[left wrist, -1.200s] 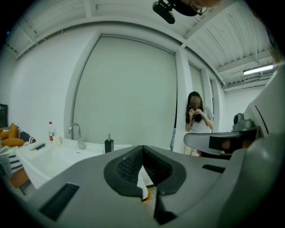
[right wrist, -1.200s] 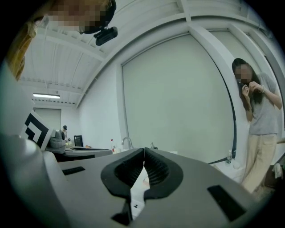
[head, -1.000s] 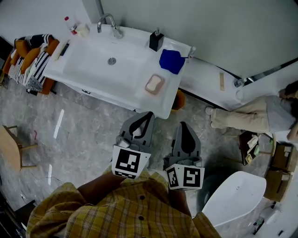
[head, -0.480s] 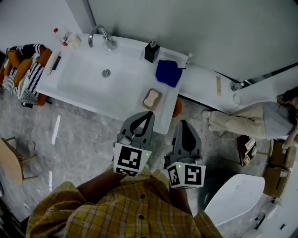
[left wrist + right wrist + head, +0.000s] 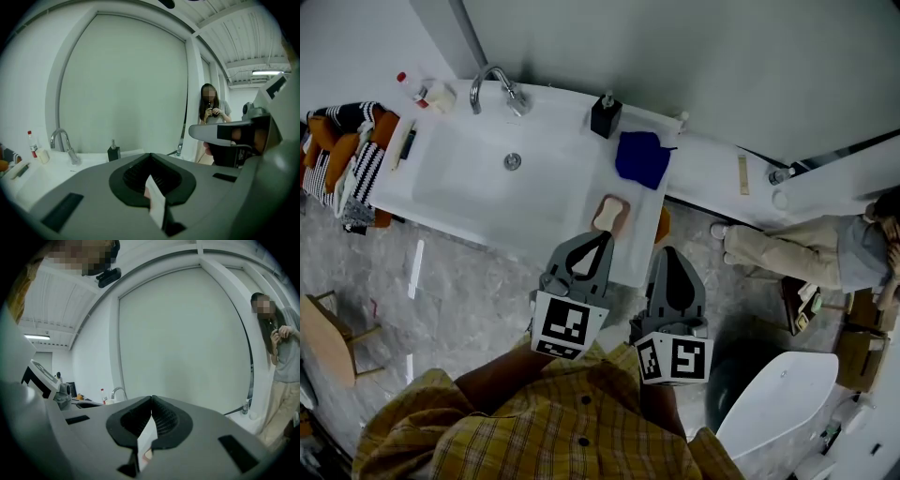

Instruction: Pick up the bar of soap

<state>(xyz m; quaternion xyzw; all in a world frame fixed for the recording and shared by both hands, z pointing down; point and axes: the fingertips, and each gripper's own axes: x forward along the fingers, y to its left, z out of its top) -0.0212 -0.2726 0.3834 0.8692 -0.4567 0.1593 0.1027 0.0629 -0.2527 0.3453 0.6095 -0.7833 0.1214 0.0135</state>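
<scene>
The room is a bathroom with a pale wall (image 5: pixel 703 56) and a grey marbled floor (image 5: pixel 473 291). A white counter (image 5: pixel 703 173) runs along the wall, and one basin (image 5: pixel 487 183) is sunk into it.

Behind the basin stands one faucet (image 5: pixel 492 84). At the basin's back right corner there is one black dispenser (image 5: pixel 605 116). One blue cloth (image 5: pixel 642 157) lies right of the basin. One bar of soap (image 5: pixel 607 212) lies in one dish (image 5: pixel 622 203), right of the basin's front corner and in front of the cloth. One red-capped bottle (image 5: pixel 410 86) stands at the basin's back left. Left of the basin, off the counter's end, striped towels (image 5: pixel 356 164) are heaped.

There are two claws. The left claw (image 5: pixel 603 233) hangs in front of the basin's right corner, its tip just short of the soap. Its jaws are pressed together with nothing between them. The right claw (image 5: pixel 667 251) is farther right of the basin, over the floor beside the counter's front edge. It too is closed and empty.

One other person (image 5: pixel 797 248) stands well right of the basin, past the counter.
</scene>
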